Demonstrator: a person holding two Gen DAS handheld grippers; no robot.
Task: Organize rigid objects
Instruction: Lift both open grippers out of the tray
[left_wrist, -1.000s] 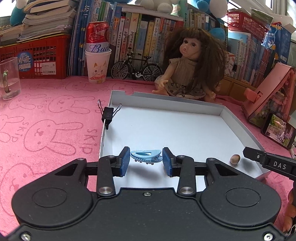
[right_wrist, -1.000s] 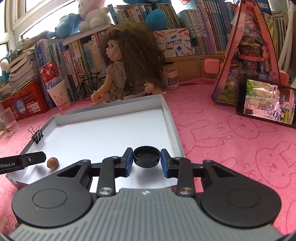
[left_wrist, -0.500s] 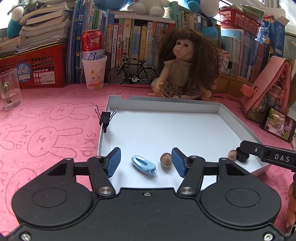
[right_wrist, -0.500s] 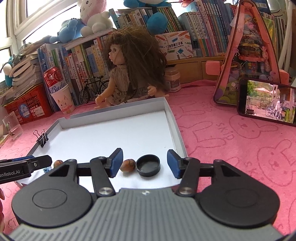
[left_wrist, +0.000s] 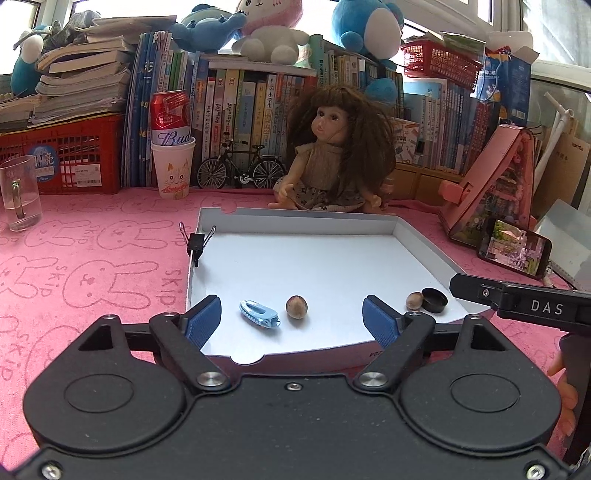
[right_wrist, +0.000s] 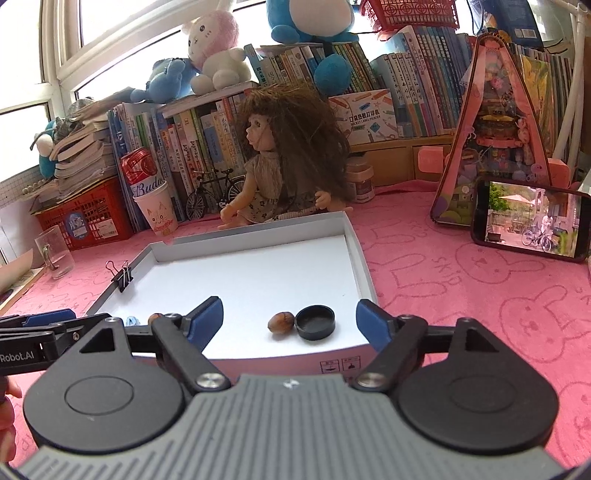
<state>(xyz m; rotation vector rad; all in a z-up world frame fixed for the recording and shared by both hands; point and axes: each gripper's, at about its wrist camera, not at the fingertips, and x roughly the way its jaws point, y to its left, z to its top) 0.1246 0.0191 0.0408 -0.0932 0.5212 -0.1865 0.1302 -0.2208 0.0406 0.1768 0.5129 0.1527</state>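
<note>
A white shallow box lid (left_wrist: 424, 243) lies on the pink cloth; it also shows in the right wrist view (right_wrist: 360, 266). In it lie a blue hair clip (left_wrist: 258, 314), a hazelnut (left_wrist: 296, 307), a second hazelnut (left_wrist: 414, 300) and a black round cap (left_wrist: 434, 300). My left gripper (left_wrist: 291, 323) is open and empty, just in front of the clip and nut. My right gripper (right_wrist: 290, 319) is open and empty, in front of the cap (right_wrist: 315, 323) and the nut (right_wrist: 281, 322) beside it. A black binder clip (left_wrist: 197, 242) sits on the lid's left wall.
A doll (left_wrist: 332, 158) sits behind the lid. A paper cup with a red can (left_wrist: 173, 162), a toy bicycle (left_wrist: 240, 168), a red crate (left_wrist: 62, 155) and books line the back. A glass mug (left_wrist: 18, 192) stands left. A pink toy house (right_wrist: 495, 140) and phone (right_wrist: 528, 219) stand right.
Both grippers opened, let go of the blue clip and the black cap, and drew back toward me and upward. Both things now lie in the lid.
</note>
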